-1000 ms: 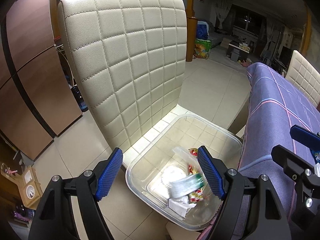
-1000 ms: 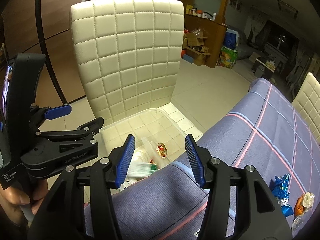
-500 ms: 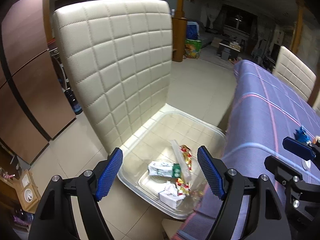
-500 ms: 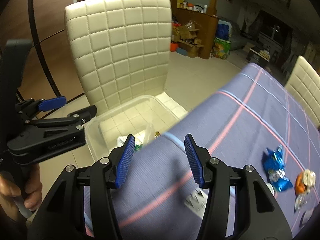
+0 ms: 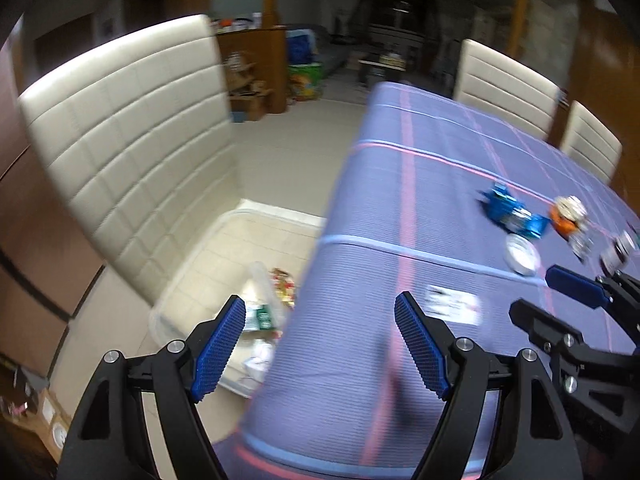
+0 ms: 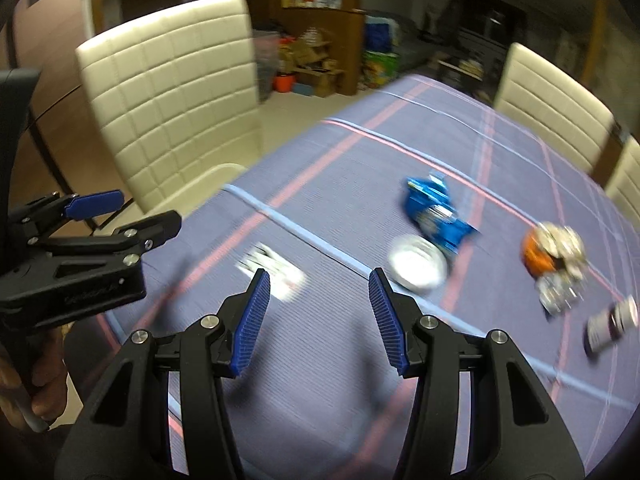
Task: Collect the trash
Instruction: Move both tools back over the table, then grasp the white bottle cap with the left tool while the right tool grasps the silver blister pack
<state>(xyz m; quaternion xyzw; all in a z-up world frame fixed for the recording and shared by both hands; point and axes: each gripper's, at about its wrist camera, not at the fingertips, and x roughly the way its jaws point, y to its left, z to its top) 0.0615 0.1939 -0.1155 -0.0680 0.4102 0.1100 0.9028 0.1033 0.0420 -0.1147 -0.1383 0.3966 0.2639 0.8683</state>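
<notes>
My left gripper (image 5: 320,308) is open and empty above the table's left edge. My right gripper (image 6: 319,278) is open and empty over the purple tablecloth (image 6: 340,184). On the cloth lie a white paper scrap (image 6: 272,270), a round white lid (image 6: 418,266), a blue wrapper (image 6: 434,212), an orange and white wrapper (image 6: 554,252) and a small dark jar (image 6: 612,322). The clear plastic bin (image 5: 224,248) sits on the chair seat left of the table and holds several pieces of trash (image 5: 266,308). The frames are blurred.
A cream quilted chair (image 5: 128,140) stands behind the bin. Two more cream chairs (image 6: 552,104) stand at the table's far side. Boxes and a wooden cabinet (image 6: 320,52) are far back on the tiled floor.
Both grippers have swung right, from over the bin to over the table. The piece that was falling has landed in the bin. Table trash has come into view.
</notes>
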